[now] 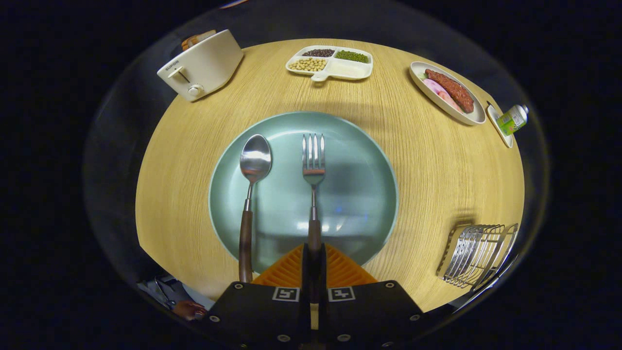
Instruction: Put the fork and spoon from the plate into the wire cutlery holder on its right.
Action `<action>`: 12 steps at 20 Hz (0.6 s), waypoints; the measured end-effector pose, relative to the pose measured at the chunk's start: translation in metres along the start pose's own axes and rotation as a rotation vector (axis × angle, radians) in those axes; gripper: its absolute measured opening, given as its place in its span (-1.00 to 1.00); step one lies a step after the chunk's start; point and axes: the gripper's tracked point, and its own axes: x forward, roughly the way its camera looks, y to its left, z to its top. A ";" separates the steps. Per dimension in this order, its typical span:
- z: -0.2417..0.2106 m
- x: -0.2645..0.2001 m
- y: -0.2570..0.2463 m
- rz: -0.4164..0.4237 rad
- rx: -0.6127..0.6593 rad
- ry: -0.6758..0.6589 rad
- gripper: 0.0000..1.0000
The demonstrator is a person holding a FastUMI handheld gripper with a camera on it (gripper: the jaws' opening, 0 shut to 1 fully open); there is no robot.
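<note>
Hand-held gripper [313, 265] clamped on fork [314, 170] handle; fork lies on plate [369, 160], spoon [251, 184] just beside it. Wire cutlery holder [478, 257] sits well to the right on table [437, 165]. Risk: grip near handle end, fork may pivot or slip on lift.

Glossy metal fork [314, 165], wood-grain table [437, 170], wire holder [478, 255].

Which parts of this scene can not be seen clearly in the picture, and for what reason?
- Wood-handled metal fork: the end of its handle goes between the fingers of the gripper, which stand close around it; real contact is hidden.
- Wood-handled metal spoon: handle end hidden behind the gripper body.
- Wire cutlery holder: its inside is bent by the fisheye edge.
- White toaster: slot contents partly hidden.
</note>
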 end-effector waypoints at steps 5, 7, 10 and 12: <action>0.002 -0.027 -0.015 0.018 0.045 -0.050 -0.88; 0.001 -0.046 -0.025 0.023 0.058 -0.079 -0.87; -0.002 -0.076 -0.048 0.013 0.096 -0.120 -0.88; -0.006 -0.091 -0.066 -0.004 0.124 -0.139 -0.87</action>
